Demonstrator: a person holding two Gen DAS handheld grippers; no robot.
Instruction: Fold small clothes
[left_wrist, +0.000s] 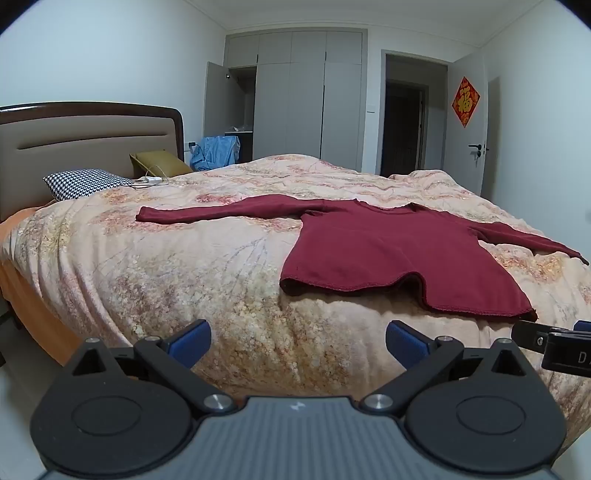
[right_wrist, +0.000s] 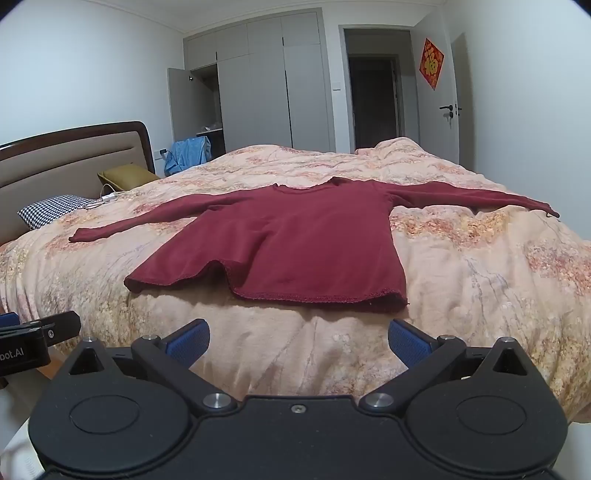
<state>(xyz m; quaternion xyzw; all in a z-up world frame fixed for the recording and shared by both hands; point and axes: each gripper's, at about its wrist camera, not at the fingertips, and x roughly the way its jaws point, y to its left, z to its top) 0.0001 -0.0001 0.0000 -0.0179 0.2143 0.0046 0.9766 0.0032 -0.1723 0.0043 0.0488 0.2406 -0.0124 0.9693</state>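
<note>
both hand-held grippers stood wide open and empty at the bed's (left_wrist: 258, 332) near edge: left hand-held gripper (left_wrist: 298, 341) faced bare quilt, right hand-held gripper (right_wrist: 298, 341) faced the hem. ahead, the maroon top (right_wrist: 280, 243) lay flat, sleeves spread left-right, nearer the right.

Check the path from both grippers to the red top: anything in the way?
Nothing visible. Only bare floral bedspread lies between the open right gripper, the open left gripper and the red top.
</note>
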